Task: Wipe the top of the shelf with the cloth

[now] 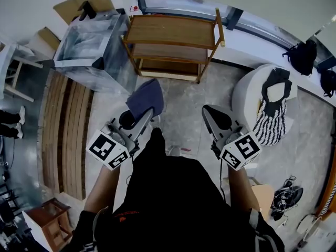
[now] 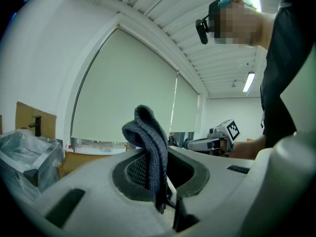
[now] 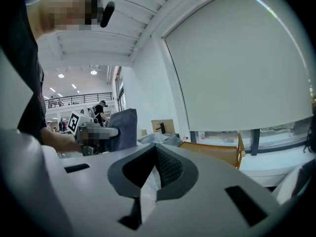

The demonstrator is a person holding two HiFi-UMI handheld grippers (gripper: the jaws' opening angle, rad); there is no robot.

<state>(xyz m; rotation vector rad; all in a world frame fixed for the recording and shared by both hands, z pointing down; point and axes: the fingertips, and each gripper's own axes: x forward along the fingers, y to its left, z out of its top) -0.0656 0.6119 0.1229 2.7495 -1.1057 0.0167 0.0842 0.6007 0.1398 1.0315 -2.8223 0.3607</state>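
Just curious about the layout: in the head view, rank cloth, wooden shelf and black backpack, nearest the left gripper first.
1. cloth, clamped in the left gripper.
2. wooden shelf, straight ahead.
3. black backpack, far right.

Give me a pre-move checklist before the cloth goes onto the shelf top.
1. Blue-grey cloth clamped in left gripper: ok, jaws shut on it.
2. Right gripper free: ok, jaws together, nothing between them.
3. Wooden shelf top bare: ok in the head view.
4. Cloth on shelf top: not ok, held apart from it, short of the shelf.
5. Cloth spread for wiping: cannot tell, it hangs folded over the jaws.
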